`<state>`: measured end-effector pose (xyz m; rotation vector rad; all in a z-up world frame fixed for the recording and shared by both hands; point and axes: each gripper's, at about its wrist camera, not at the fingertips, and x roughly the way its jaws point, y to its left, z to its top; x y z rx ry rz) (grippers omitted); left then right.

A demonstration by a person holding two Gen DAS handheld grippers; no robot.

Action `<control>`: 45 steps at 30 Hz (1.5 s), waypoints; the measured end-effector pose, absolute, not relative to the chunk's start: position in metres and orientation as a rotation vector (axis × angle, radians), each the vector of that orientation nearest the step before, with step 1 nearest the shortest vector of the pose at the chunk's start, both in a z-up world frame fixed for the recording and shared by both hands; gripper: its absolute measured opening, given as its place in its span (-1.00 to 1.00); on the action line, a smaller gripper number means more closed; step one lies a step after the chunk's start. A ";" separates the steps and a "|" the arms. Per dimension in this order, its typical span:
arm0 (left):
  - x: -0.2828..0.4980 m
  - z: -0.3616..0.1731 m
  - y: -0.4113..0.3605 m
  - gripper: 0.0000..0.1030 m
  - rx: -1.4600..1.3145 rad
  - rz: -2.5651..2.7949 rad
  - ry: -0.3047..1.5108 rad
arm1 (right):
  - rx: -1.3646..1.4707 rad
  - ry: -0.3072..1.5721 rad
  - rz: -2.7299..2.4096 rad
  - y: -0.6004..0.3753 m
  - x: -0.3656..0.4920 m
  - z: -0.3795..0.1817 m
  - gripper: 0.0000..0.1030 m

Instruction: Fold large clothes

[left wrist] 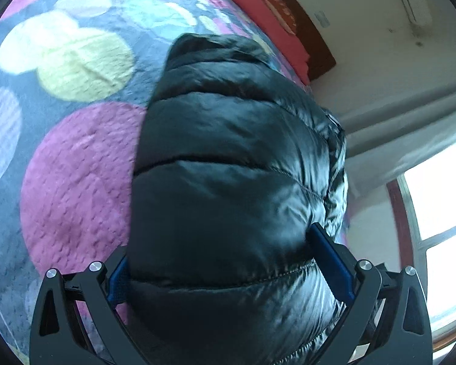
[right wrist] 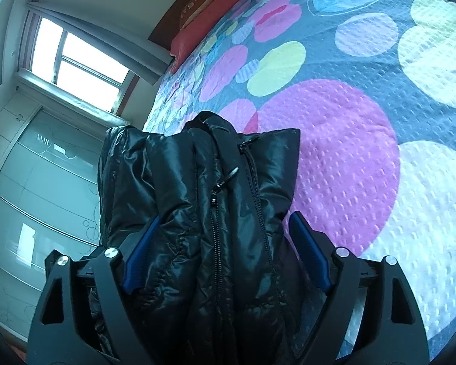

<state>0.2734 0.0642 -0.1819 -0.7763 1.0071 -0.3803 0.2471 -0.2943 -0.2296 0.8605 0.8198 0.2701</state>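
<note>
The jacket (left wrist: 228, 164), a black, glossy puffer with stitched quilt bands, stood bunched up between both grippers above the bed (left wrist: 76, 182). In the left wrist view its smooth padded back filled the middle, and the left gripper (left wrist: 219, 261) had its jaws clamped on the thick fold, blue pads (left wrist: 331, 261) pressed into the fabric on each side. In the right wrist view the zipper (right wrist: 252, 182) side showed, creased and shiny, with a dangling pull. The right gripper (right wrist: 225, 252) had its jaws wide: the left pad touched the fabric, the right pad (right wrist: 308, 255) stood clear of it. The bed wore a dimpled grey quilt with large pink, yellow and white circles. A red pillow (left wrist: 264, 21) lay at the brown headboard (left wrist: 304, 30). A window (right wrist: 76, 60) and pale cabinets (right wrist: 30, 182) stood beyond.
</note>
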 end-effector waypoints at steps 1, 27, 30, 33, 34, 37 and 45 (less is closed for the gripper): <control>0.273 -0.181 0.068 0.91 -0.778 -0.373 1.002 | 0.859 0.826 0.274 -0.294 0.247 -0.230 0.64; 0.263 -0.166 0.067 0.93 -0.494 -0.231 0.912 | 0.977 0.790 0.171 -0.276 0.205 -0.231 0.28; 0.257 -0.159 0.064 0.93 -0.453 -0.206 0.893 | 0.954 0.797 0.172 -0.276 0.205 -0.225 0.37; 0.251 -0.155 0.061 0.93 -0.403 -0.179 0.872 | 0.926 0.786 0.161 -0.279 0.202 -0.217 0.48; 0.251 -0.154 0.061 0.93 -0.395 -0.173 0.871 | 0.911 0.782 0.156 -0.279 0.200 -0.214 0.51; 0.249 -0.152 0.061 0.93 -0.385 -0.154 0.877 | 0.887 0.778 0.149 -0.283 0.193 -0.210 0.54; 0.227 -0.140 0.054 0.93 -0.275 -0.067 0.850 | 0.781 0.772 0.085 -0.286 0.167 -0.192 0.55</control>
